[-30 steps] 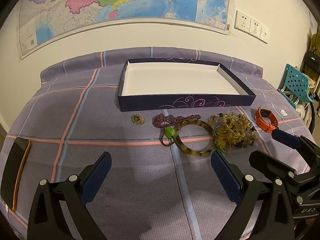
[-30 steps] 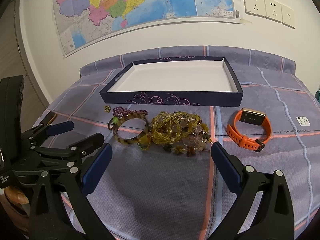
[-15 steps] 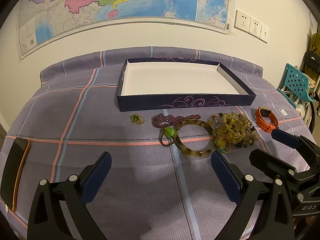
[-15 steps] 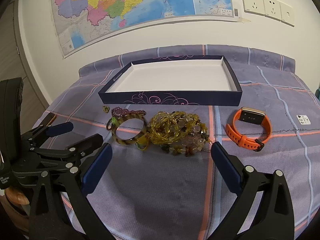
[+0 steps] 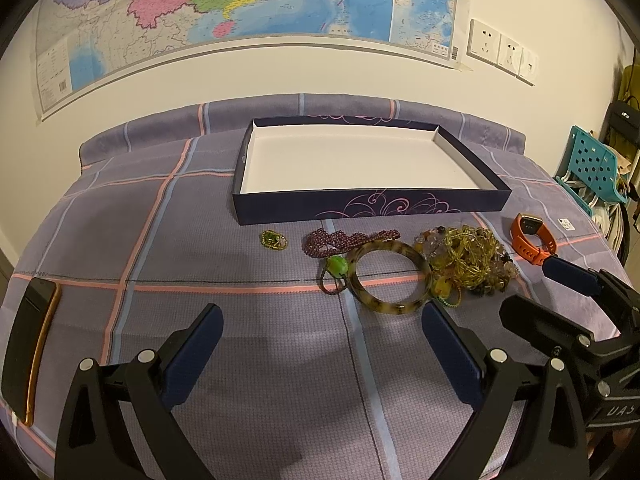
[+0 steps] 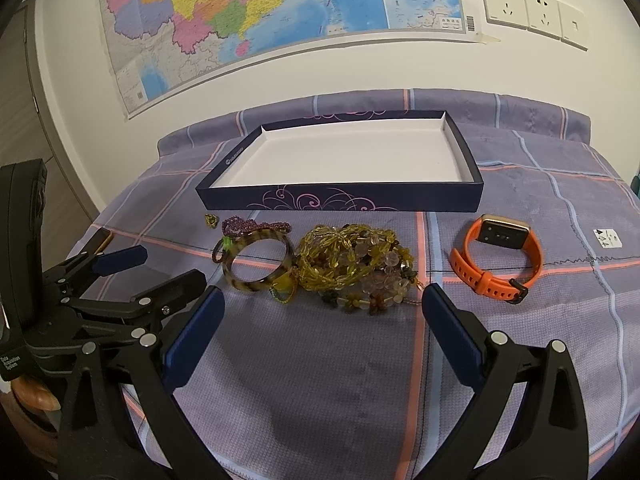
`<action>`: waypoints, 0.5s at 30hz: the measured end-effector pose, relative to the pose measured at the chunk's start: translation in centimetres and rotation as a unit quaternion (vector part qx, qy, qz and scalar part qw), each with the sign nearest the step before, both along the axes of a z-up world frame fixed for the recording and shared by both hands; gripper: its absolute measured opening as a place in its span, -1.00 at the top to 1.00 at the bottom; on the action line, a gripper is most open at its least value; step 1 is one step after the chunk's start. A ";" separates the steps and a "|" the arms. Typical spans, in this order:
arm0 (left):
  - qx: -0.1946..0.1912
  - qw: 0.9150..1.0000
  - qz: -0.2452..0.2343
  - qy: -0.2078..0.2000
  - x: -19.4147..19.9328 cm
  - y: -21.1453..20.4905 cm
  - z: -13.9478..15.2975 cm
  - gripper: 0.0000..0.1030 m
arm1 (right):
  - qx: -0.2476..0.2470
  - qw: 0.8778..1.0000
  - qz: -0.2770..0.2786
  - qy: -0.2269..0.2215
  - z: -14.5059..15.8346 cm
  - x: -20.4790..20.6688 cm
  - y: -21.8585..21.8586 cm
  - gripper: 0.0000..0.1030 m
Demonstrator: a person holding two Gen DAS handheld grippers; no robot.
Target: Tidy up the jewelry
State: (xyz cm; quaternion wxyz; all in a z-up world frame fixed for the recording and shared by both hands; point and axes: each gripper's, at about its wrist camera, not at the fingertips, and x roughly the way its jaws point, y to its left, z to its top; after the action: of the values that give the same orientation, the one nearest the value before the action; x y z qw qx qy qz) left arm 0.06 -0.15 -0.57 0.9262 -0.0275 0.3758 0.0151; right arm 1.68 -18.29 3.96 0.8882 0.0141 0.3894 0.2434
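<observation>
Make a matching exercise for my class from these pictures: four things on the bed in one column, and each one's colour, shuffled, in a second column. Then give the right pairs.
Things
1. watch
2. bangle
3. bead strand next to the box
4. box

Colours
A. purple
B. navy outside, white inside
C. orange strap
D. mottled brown and yellow

Pairs: 1-C, 2-D, 3-A, 4-B

"UAS" on right gripper [image 5: 568, 280], remaining print on map [image 6: 280, 12] too small
</observation>
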 end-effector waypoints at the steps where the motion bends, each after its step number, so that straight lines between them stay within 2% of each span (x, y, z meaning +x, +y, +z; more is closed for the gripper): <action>1: 0.000 1.000 0.000 0.000 0.0 0.0 0.0 -0.87 | 0.000 1.000 0.000 0.000 0.0 0.0 0.0 -0.89; 15: 0.000 1.000 -0.003 0.002 0.2 -0.1 0.0 -0.87 | 0.004 1.000 -0.007 0.003 -0.1 0.2 -0.5 -0.89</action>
State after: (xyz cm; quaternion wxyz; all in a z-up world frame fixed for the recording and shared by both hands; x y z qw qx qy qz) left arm 0.29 -0.23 -0.60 0.9255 -0.0259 0.3777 0.0125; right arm 1.91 -18.83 3.88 0.8886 0.0212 0.3913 0.2383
